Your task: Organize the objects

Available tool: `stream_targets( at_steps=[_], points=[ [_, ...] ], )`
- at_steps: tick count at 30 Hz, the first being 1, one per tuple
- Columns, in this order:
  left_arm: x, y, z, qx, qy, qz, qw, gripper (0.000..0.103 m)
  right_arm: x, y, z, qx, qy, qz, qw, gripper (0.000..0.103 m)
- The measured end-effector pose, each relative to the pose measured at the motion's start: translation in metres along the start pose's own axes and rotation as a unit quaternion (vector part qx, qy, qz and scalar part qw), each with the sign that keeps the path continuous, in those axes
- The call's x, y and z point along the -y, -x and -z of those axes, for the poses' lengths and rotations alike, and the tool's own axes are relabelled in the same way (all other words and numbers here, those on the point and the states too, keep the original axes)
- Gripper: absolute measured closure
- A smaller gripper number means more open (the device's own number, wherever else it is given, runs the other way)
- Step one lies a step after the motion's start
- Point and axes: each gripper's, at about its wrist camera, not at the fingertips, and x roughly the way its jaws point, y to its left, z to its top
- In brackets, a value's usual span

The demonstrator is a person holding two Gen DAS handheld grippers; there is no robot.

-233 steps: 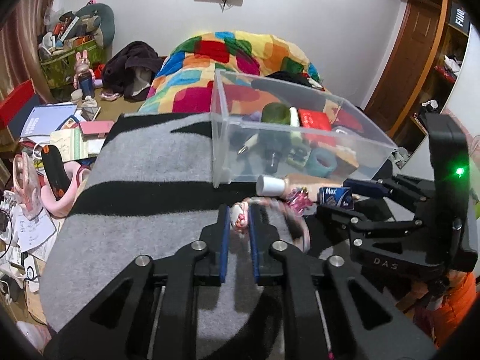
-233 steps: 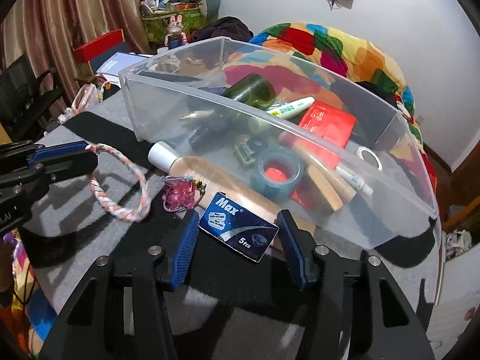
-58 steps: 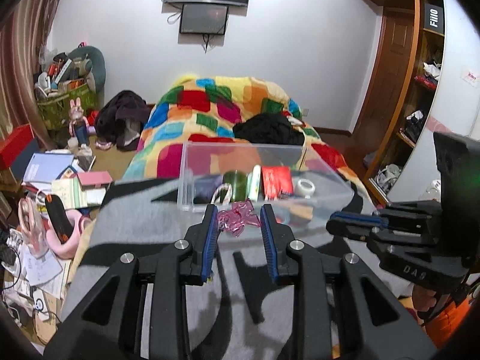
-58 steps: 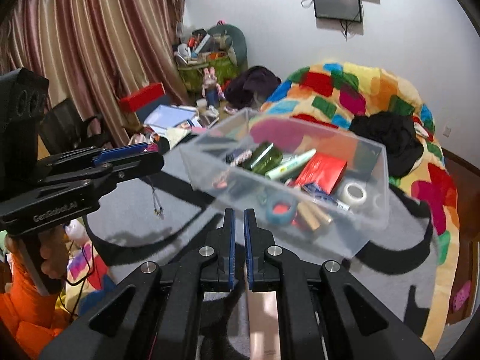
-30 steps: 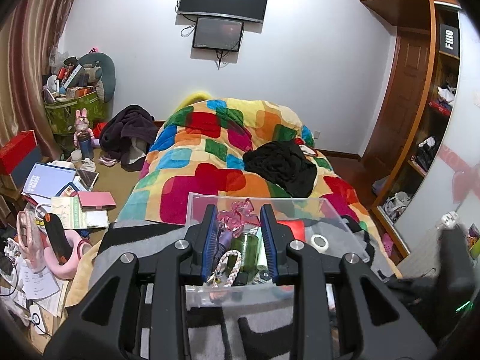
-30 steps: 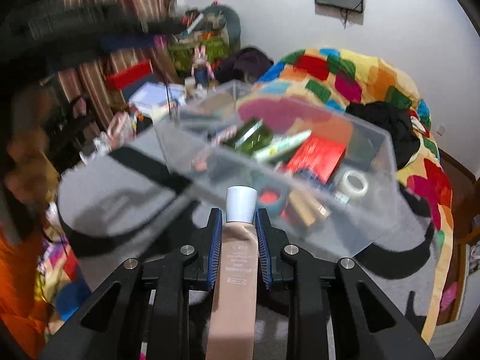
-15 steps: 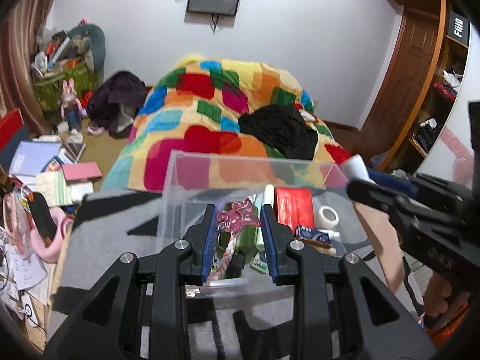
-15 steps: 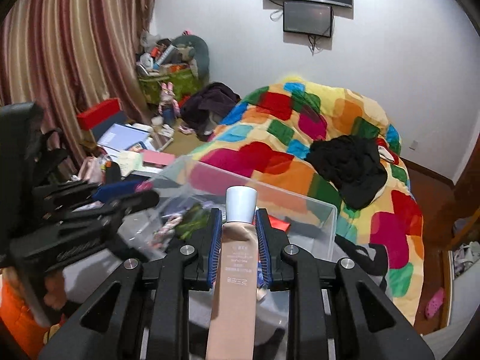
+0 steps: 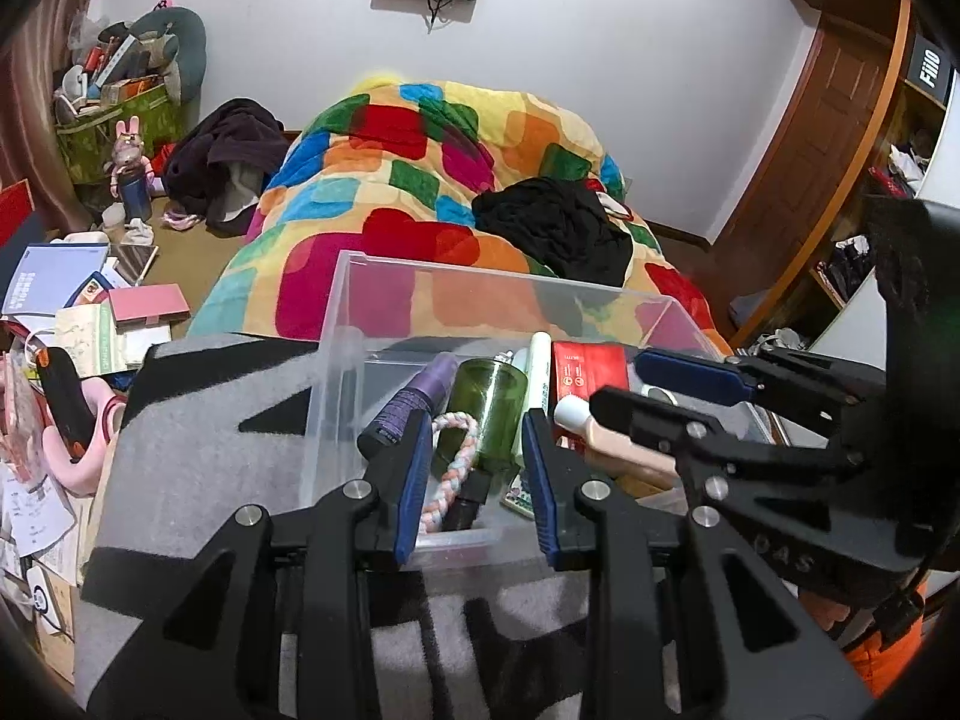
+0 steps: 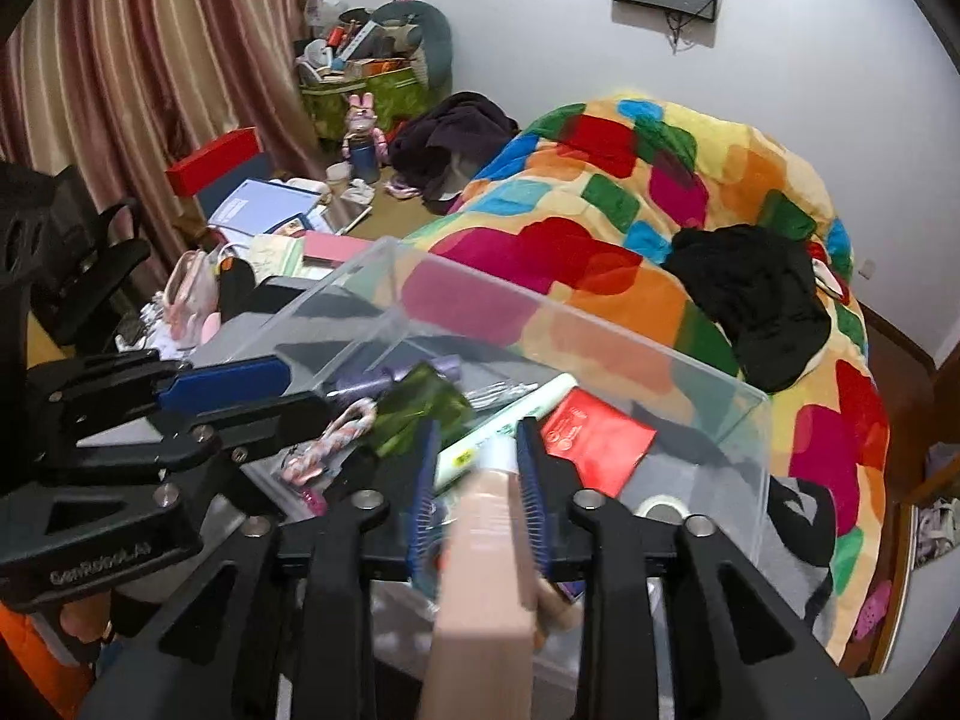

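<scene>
Hovering over the near end of the clear bin (image 9: 336, 360), the left gripper (image 9: 477, 468) has its pads apart with nothing between them. The bin sits on a grey-and-black blanket (image 9: 198, 468). Inside it, left to right, lie a purple bottle (image 9: 414, 402), a braided ring (image 9: 450, 468), a green bottle (image 9: 489, 408), a white marker (image 9: 537, 372) and a red packet (image 9: 585, 369). Farther right, the right gripper (image 10: 478, 429) has just been opening its jaws. The beige tube (image 10: 489, 540), blurred, is loose between them above the bin, cap pointing forward.
</scene>
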Motion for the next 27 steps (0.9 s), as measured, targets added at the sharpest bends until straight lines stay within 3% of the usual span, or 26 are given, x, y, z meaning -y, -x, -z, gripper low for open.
stream_targets(
  at_steps=[7,16,19,21,27],
  points=[
    [0.009,0.024,0.000,0.031,-0.018,-0.008,0.9993,0.057,-0.004,0.028,0.010,0.029,-0.003,-0.008,1.000,0.061],
    [0.021,0.055,0.015,0.077,-0.038,-0.022,0.9961,0.027,-0.010,0.070,0.041,0.073,-0.020,-0.004,0.997,0.036],
    [0.023,0.064,0.023,0.091,-0.043,-0.027,0.9946,0.020,-0.014,0.080,0.052,0.086,-0.022,0.008,0.996,0.031],
    [0.023,0.068,0.028,0.097,-0.045,-0.027,0.9939,0.017,-0.015,0.087,0.059,0.099,-0.026,0.018,0.995,0.022],
    [0.025,0.082,0.045,0.113,-0.052,-0.023,0.9919,0.009,-0.013,0.099,0.076,0.119,-0.047,0.033,0.991,0.018]
  ],
)
